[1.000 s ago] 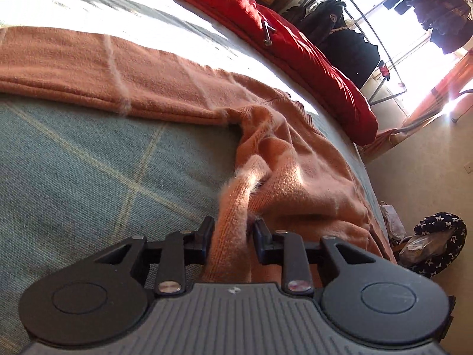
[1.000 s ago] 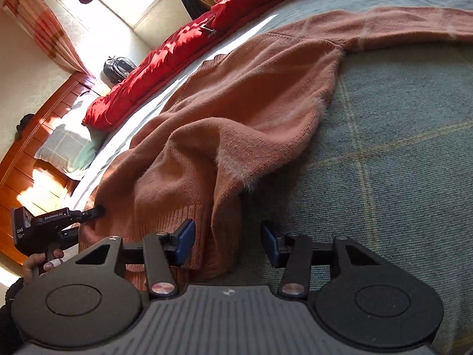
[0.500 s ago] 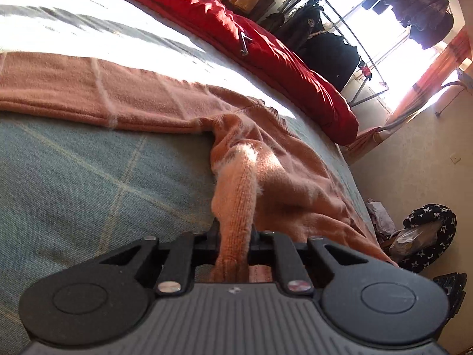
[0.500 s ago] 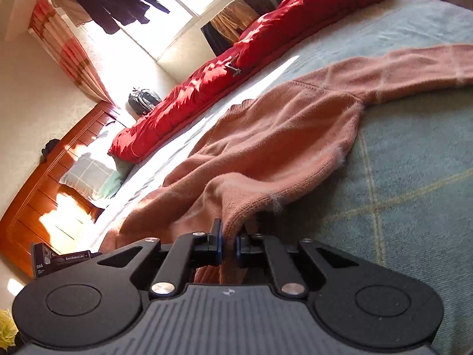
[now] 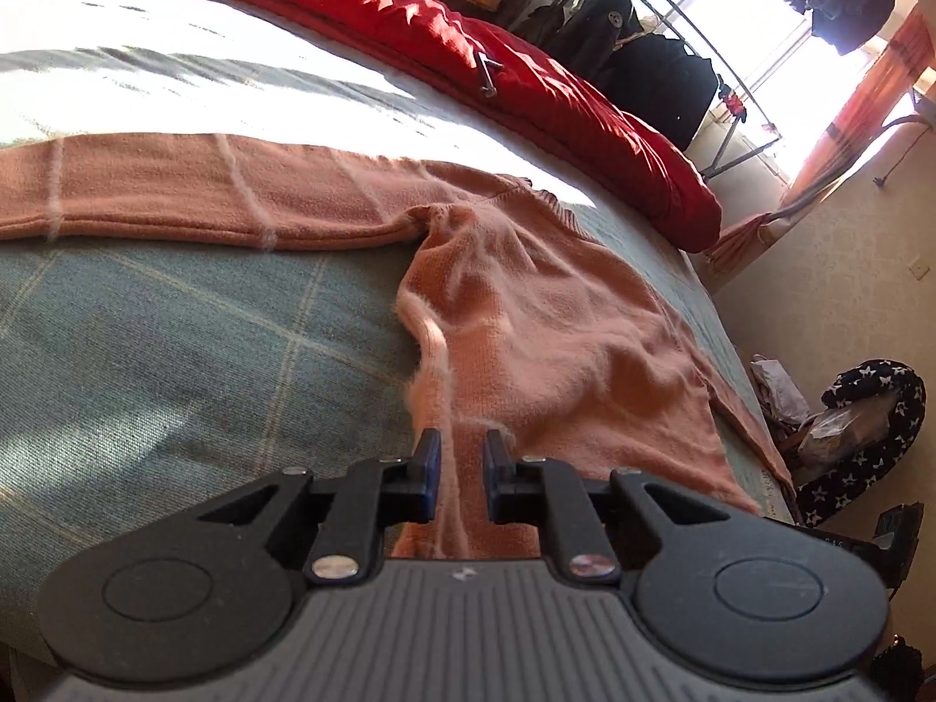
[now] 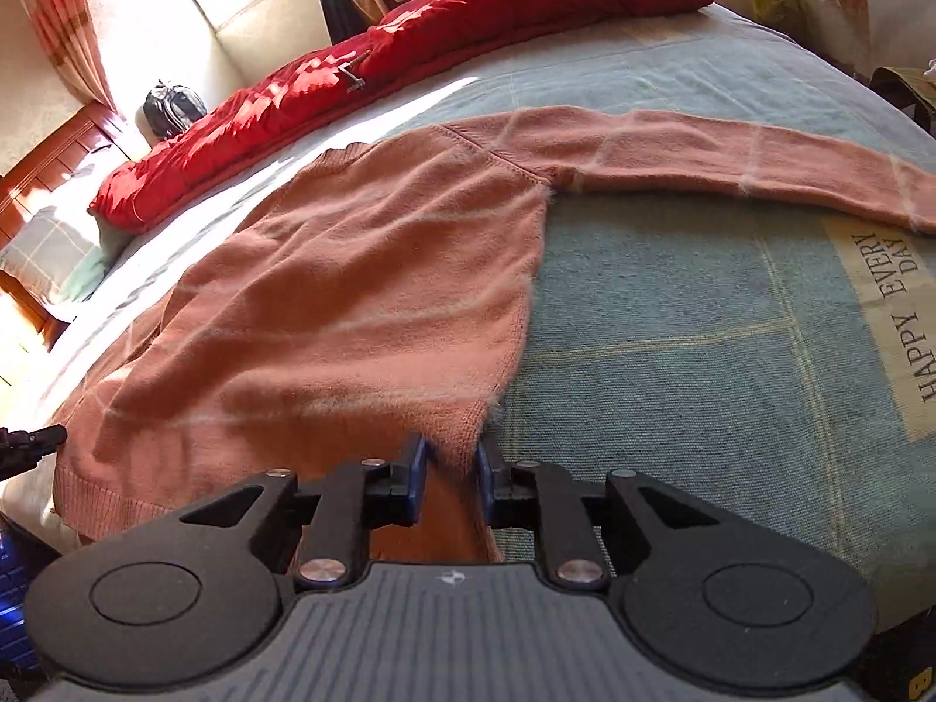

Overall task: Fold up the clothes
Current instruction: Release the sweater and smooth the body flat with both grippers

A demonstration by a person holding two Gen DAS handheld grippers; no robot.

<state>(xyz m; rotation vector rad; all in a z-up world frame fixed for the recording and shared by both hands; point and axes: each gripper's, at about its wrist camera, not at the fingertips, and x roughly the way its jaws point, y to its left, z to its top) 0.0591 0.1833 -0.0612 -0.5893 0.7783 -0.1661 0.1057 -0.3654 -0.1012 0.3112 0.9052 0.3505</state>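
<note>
an orange sweater [image 6: 362, 292] lies spread on the bed [image 6: 690, 316], one sleeve stretched sideways. the left gripper [image 5: 457, 468] pinches a raised fold at its side edge, fingers easing apart. the right gripper [image 6: 449, 477] grips the hem corner, fingers opening too.

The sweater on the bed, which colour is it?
Salmon-orange sweater; the right wrist view shows it best.

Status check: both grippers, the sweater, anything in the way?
Left gripper and right gripper opening, sweater hem between both. Sleeve spread sideways. Red jacket clear, far side.
</note>
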